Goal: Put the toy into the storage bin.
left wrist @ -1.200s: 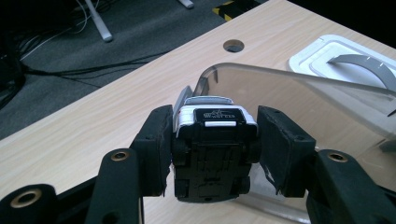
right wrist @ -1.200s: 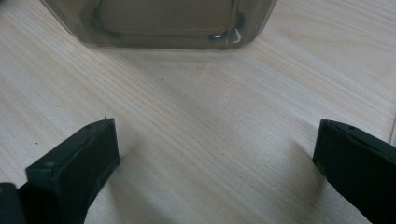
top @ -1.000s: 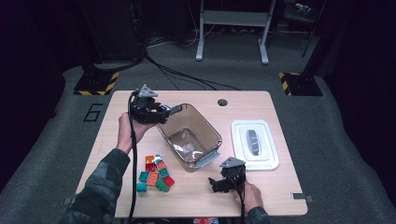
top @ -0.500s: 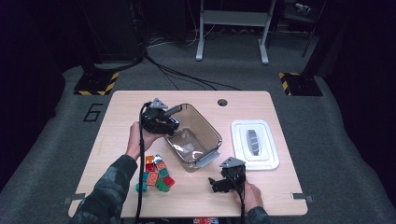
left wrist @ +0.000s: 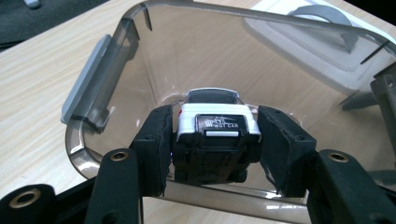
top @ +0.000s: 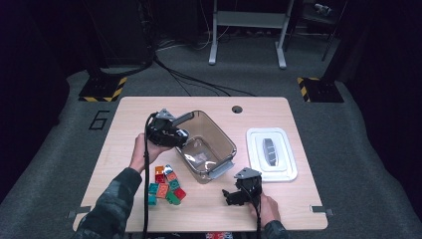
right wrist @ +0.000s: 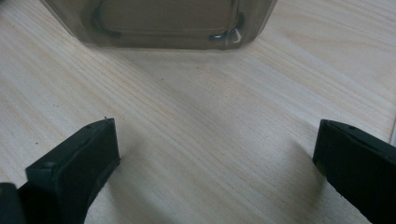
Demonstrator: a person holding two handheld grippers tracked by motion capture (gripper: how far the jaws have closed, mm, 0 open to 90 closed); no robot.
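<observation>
Scene: a person sits at a wooden desk [top: 298, 199], a pair of tongs in each hand, seen from above.
Left tongs [left wrist: 212, 140]: clamped on a small white toy car [left wrist: 217, 122], one pad against each of its sides, so it hangs between them nose first.
Car's place: held over the near rim of a clear brownish bin [top: 219, 134], pointing into it; it looks about to be put inside.
Bin: stands mid-desk, open at the top, with a grey latch at each end. Its floor looks bare.
Lid [top: 271, 153]: white, lying flat on the desk to the right of the bin, apart from it, probably set there to leave the bin open for filling.
Right tongs [right wrist: 215, 154]: spread wide, holding nothing, low over bare wood just in front of the bin's near end; likely waiting their turn.
Blocks [top: 164, 185]: a loose heap of red, green, orange and teal toy bricks on the desk, left of the bin and near the left forearm, likely next for the bin.
Risk: a grip by the sides alone may let the car tip.
</observation>
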